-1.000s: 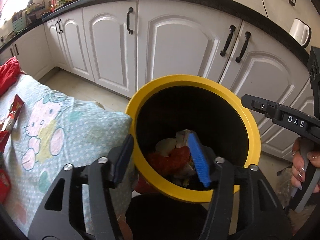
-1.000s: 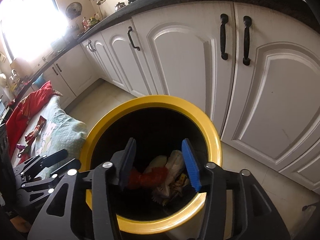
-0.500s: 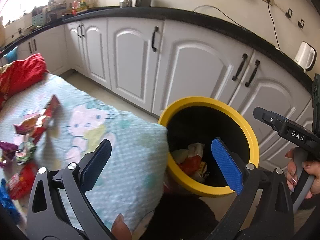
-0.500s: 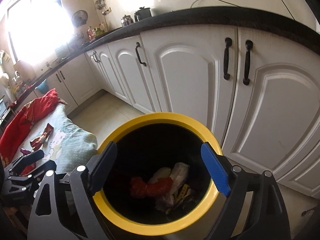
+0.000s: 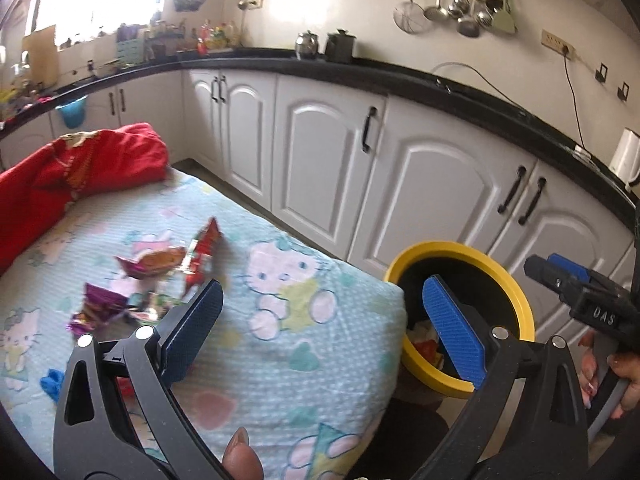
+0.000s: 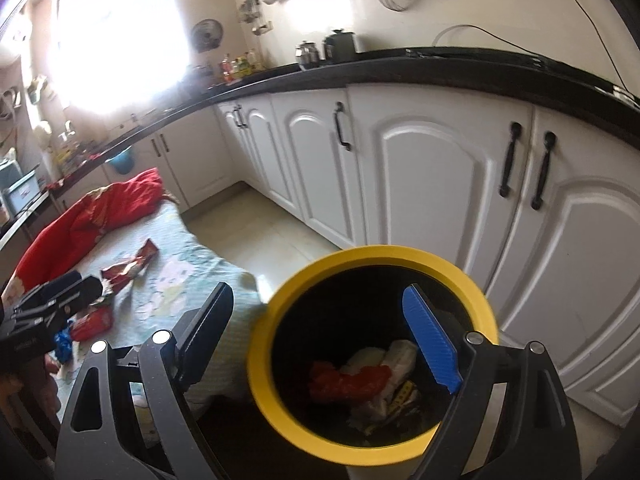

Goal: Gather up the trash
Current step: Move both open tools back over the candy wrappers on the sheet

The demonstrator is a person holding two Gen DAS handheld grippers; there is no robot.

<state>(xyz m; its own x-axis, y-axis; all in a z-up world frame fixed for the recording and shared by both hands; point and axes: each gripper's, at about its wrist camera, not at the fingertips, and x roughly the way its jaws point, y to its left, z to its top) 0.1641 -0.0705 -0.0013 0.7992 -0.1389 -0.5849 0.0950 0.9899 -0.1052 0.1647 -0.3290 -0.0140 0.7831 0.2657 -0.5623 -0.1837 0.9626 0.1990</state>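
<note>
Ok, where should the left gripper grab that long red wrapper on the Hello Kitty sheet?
Take the long red wrapper across its narrow middle, coming down from above. It lies flat and crumpled on the soft sheet, so its short width fits the open left gripper; neighbouring wrappers crowd its lower left end.

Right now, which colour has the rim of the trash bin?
Yellow; the trash bin's rim shows best in the right wrist view.

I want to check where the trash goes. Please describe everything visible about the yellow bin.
The bin is round, with a thick yellow rim and a black inside; it looks like plastic. It stands upright and open, without a lid, beside the blanket's corner, before white cupboards. Inside lie crumpled wrappers, red and pale. Nothing visibly grips it.
</note>
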